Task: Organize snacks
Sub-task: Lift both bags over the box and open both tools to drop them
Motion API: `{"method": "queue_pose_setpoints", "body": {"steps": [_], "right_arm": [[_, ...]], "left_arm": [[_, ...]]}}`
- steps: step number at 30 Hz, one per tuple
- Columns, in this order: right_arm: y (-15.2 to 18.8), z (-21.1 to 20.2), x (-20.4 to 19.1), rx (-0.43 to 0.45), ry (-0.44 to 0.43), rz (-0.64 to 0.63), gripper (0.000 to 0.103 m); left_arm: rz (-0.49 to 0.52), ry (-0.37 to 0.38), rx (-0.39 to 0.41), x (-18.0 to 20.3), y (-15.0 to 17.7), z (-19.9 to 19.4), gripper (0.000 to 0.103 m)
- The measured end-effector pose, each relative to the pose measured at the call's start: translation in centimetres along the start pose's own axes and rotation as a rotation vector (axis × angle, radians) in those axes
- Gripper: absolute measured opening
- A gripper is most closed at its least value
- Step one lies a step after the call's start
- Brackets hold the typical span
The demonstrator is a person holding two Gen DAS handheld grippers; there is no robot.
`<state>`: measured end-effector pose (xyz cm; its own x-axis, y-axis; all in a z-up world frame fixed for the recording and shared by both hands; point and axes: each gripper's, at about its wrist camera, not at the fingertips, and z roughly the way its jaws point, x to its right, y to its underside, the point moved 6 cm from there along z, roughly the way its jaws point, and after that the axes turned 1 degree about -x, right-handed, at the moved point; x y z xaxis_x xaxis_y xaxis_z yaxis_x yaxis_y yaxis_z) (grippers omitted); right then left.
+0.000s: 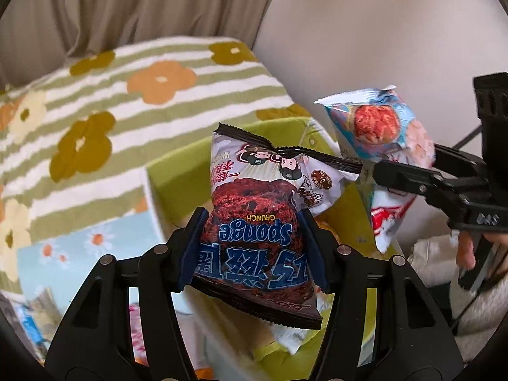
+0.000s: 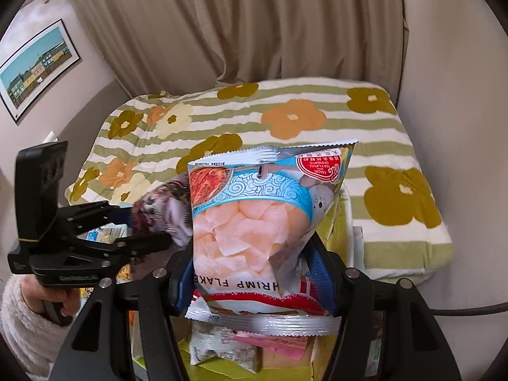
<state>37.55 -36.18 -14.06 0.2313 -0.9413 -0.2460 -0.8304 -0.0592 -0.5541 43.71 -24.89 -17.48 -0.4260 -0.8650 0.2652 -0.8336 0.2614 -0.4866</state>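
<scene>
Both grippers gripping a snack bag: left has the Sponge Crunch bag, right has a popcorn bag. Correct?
Not quite. The left gripper does hold the Sponge Crunch bag, but the right gripper holds a shrimp flakes bag, not popcorn. The right wrist view shows the label.

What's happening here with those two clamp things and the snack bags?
A person is sorting snacks with a handheld gripper in each hand. The left gripper is clamped on a chocolate sponge crunch bag, and the right gripper on a shrimp flakes bag. Both bags are lifted above a green box of other snacks, beside a flowered blanket.
</scene>
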Motion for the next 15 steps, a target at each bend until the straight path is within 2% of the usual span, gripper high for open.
{"method": "queue_pose_setpoints", "body": {"steps": [3, 4, 5, 7, 15], "right_arm": [[0.2, 0.6, 0.9, -0.009, -0.002, 0.027, 0.058], [0.3, 0.7, 1.1, -0.011, 0.000, 0.036, 0.058], [0.5, 0.8, 1.3, -0.011, 0.002, 0.050, 0.058], [0.7, 1.0, 1.7, -0.013, 0.004, 0.072, 0.058], [1.9, 3.1, 2.2, -0.065, 0.013, 0.098, 0.058]], "left_arm": [[-0.016, -0.039, -0.032, -0.2, 0.0, 2.1, 0.069], [-0.024, -0.048, -0.044, -0.5, 0.1, 2.6, 0.082], [-0.033, -0.045, -0.050, -0.7, 0.0, 3.1, 0.090], [-0.035, -0.025, -0.047, -0.9, 0.0, 3.4, 0.092], [-0.021, -0.124, -0.004, -1.9, 1.9, 2.1, 0.093]]}}
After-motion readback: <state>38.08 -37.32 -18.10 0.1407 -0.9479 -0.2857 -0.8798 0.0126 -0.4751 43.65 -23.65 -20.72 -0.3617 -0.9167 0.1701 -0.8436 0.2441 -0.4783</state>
